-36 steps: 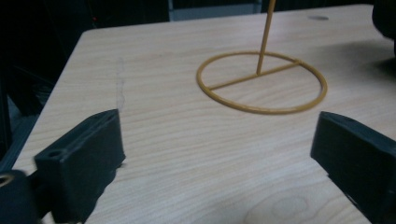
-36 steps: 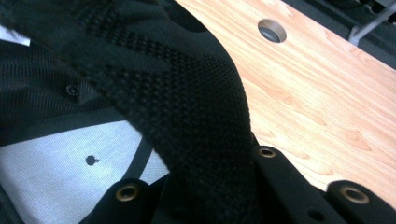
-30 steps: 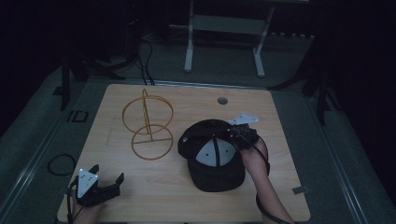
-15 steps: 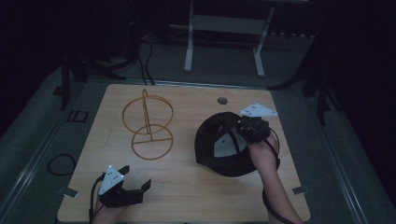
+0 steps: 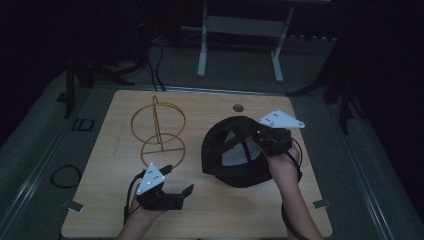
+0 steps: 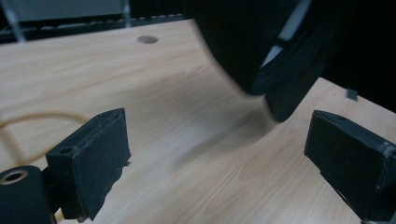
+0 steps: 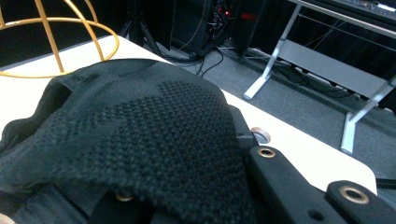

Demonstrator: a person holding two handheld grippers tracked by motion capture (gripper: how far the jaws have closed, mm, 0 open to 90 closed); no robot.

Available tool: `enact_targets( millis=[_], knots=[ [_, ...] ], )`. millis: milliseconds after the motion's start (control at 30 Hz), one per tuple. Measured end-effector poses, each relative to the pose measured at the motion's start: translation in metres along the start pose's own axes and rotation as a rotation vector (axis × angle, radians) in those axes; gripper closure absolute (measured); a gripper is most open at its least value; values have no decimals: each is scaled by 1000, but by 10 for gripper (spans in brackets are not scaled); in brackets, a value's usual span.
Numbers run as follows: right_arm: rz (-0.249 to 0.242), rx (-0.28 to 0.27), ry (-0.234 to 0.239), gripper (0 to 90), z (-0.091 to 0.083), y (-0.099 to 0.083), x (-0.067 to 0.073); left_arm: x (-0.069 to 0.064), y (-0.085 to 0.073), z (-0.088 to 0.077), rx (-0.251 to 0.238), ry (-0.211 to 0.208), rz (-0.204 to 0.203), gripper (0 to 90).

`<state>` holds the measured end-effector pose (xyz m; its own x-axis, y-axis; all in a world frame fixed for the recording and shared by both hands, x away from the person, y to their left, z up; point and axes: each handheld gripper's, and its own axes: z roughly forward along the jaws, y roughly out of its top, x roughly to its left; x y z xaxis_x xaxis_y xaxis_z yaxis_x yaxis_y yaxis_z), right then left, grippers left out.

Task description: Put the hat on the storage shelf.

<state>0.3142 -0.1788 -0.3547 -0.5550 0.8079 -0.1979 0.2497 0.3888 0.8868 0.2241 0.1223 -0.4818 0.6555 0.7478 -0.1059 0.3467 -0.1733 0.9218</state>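
A black cap (image 5: 235,150) with pale mesh inside hangs tilted above the right half of the wooden table (image 5: 225,210). My right gripper (image 5: 261,142) is shut on its rim, and in the right gripper view the cap's knit fabric (image 7: 140,130) drapes over the jaws. My left gripper (image 5: 176,181) hovers near the table's front, left of the cap, open with nothing between its pads (image 6: 93,158). In the left gripper view the cap (image 6: 261,42) hangs ahead at upper right. A gold wire stand (image 5: 159,130) stands upright at the left centre.
A small round hole (image 5: 238,107) sits near the table's far edge. Behind the table a metal frame (image 5: 240,25) and cables (image 5: 155,60) lie on the dark floor. A cable loop (image 5: 65,176) lies left of the table.
My right gripper has lifted the cap off the table and tipped it up on edge. My left gripper has moved right and upward, toward the cap.
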Motion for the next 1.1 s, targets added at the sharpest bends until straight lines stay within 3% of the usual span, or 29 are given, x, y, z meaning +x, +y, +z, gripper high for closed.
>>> enact_targets(
  millis=[33, 200, 267, 433, 700, 767, 800, 833, 867, 933, 967, 1033, 1100],
  knots=[
    [-2, 0, 5, 895, 1, 0, 2, -5, 6, 9, 7, -8, 28, 69],
    [-11, -3, 24, 894, 3, -2, 6, -12, 14, 26, 11, -20, 43, 69],
    [-19, -3, 26, 894, 3, -2, 8, -13, 20, 31, 5, -31, 35, 80],
    [-35, -23, 61, 894, -2, -3, 13, -14, 32, 42, -16, -3, 41, 118],
    [-60, -55, 108, 894, -11, -5, 18, -17, 37, 48, -51, -7, 6, 192],
    [-62, -60, 111, 894, -12, -6, 19, -17, 37, 48, -55, -3, 13, 253],
    [-57, -64, 123, 894, -12, -6, 19, -17, 37, 48, -54, -25, 8, 302],
    [-51, -68, 131, 894, -12, -7, 19, -17, 37, 49, -54, -28, 6, 440],
    [-51, -68, 131, 894, -12, -7, 19, -17, 38, 49, -53, -19, 8, 440],
    [-45, -72, 145, 894, -11, -7, 19, -17, 39, 50, -54, -12, 12, 520],
    [-53, -71, 149, 894, -10, -8, 21, -17, 41, 50, -53, -10, 16, 606],
    [-56, -68, 152, 894, -10, -8, 22, -17, 42, 50, -59, 7, 18, 645],
    [-58, -63, 159, 894, -8, -9, 25, -15, 43, 50, -66, 10, 9, 742]
  ],
)
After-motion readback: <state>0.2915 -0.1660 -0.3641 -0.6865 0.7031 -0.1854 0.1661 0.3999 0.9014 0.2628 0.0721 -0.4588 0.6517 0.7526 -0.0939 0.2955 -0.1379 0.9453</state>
